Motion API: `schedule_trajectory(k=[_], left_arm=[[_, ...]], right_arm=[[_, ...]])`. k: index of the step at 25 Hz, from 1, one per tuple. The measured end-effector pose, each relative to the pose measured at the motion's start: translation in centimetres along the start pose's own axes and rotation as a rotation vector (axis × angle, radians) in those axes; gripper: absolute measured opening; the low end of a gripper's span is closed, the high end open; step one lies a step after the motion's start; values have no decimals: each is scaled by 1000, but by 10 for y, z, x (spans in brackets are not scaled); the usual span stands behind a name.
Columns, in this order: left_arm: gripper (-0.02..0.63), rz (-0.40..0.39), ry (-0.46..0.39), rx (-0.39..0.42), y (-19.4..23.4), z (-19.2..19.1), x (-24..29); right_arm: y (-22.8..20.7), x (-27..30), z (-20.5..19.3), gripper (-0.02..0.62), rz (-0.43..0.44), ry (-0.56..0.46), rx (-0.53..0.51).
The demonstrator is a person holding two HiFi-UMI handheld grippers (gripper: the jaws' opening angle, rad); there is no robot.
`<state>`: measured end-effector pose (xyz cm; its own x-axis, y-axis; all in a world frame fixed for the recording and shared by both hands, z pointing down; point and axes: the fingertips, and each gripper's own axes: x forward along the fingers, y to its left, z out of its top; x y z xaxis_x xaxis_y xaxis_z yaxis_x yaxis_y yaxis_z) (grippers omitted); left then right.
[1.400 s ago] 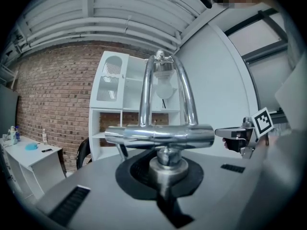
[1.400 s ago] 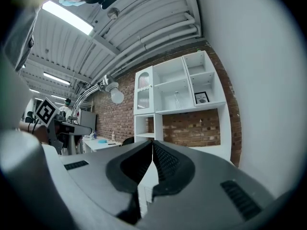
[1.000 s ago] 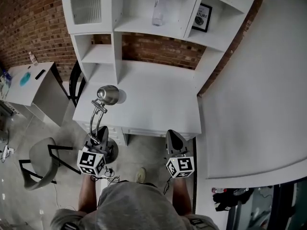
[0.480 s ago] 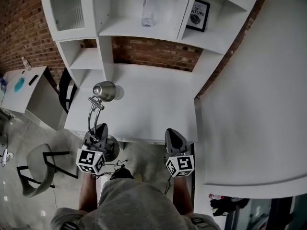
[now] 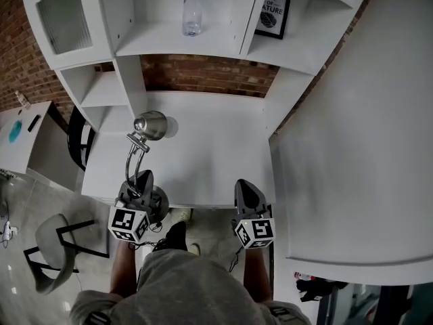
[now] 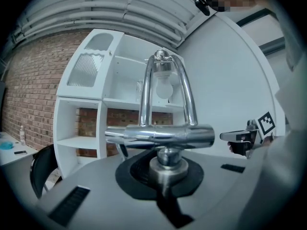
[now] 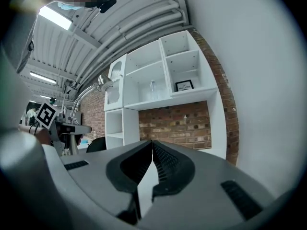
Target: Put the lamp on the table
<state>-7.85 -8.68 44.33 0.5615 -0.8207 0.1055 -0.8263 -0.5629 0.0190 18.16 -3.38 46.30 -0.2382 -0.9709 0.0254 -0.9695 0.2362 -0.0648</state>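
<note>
A chrome desk lamp (image 5: 150, 122) with a curved twin-rod arm is held off the floor, and my left gripper (image 5: 141, 181) is shut on its lower stem just above the round base. Its head hangs over the front left part of the white table (image 5: 216, 147). In the left gripper view the lamp's crossbar (image 6: 158, 135) sits right above the closed jaws of my left gripper (image 6: 165, 169), with the bulb facing the camera. My right gripper (image 5: 245, 189) is shut and empty at the table's front edge. The right gripper view shows the right gripper (image 7: 152, 150) with its jaws pressed together.
White shelving rises behind the table, holding a clear bottle (image 5: 193, 9) and a framed picture (image 5: 269, 12). A white wall (image 5: 352, 147) closes the right side. A dark chair (image 5: 76, 144) stands beside the table's left end and a grey chair (image 5: 57, 242) on the floor.
Both grippers and the lamp have moved forward toward the table. The lamp's base is now at the front edge, and its head reaches farther over the tabletop.
</note>
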Motion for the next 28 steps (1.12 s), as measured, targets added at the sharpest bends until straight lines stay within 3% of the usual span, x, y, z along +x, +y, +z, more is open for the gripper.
schedule_trajectory(k=[17,28], left_arm=[[0,-155,20,48,28,-10,134],[0,-220,79,36,38,-41,187]], right_arm=[[-51,103,-4,25,-73,68,12],[-69,146,-23,25,-100,122,25]])
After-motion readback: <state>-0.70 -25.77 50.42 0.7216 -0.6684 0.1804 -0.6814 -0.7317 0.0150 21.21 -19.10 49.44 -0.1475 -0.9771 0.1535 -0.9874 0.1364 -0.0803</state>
